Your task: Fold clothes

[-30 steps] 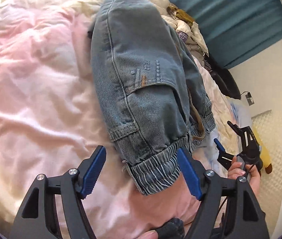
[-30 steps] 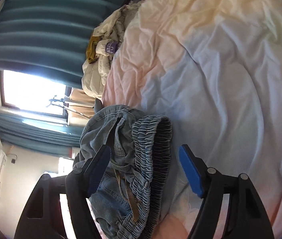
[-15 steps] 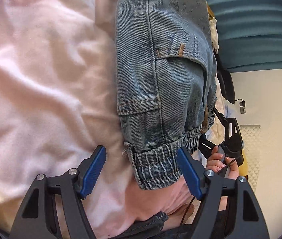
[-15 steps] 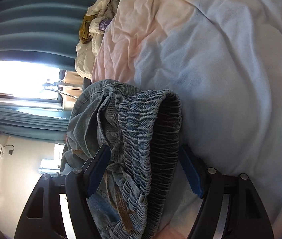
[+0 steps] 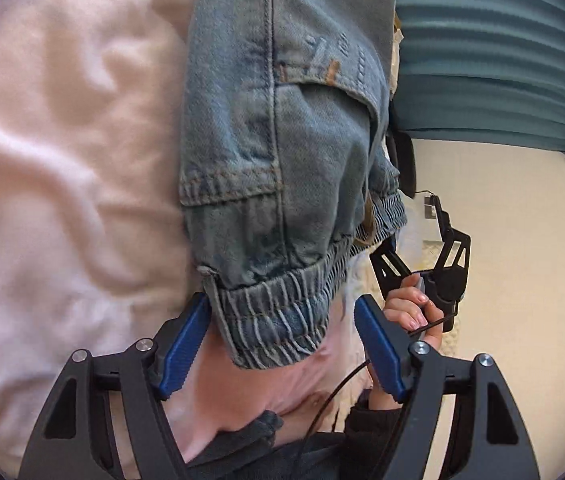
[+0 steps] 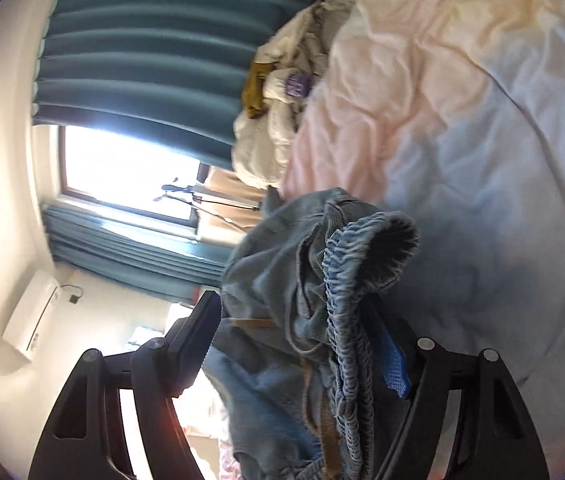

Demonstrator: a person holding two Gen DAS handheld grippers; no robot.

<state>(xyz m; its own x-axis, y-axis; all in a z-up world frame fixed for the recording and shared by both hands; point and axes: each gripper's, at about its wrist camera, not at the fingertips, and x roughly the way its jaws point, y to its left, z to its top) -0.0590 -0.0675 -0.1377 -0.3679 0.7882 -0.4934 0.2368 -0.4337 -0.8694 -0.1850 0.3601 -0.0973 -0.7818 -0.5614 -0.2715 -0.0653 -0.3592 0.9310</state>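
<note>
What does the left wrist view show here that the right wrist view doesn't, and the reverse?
Left wrist only: the person's hand holding the right gripper beside the bed, and the denim's pocket flap. Right wrist only: a bright window, a wall unit and a pile of pale clothes. Both: the denim garment with its elastic cuff between open jaws, the pink bedding, and teal curtains.

Faded blue denim trousers (image 5: 282,152), elastic cuffs, bunched on bed

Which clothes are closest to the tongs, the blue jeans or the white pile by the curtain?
The blue jeans. Their stretchy cuff sits between the left tongs; the white pile lies far off.
</note>
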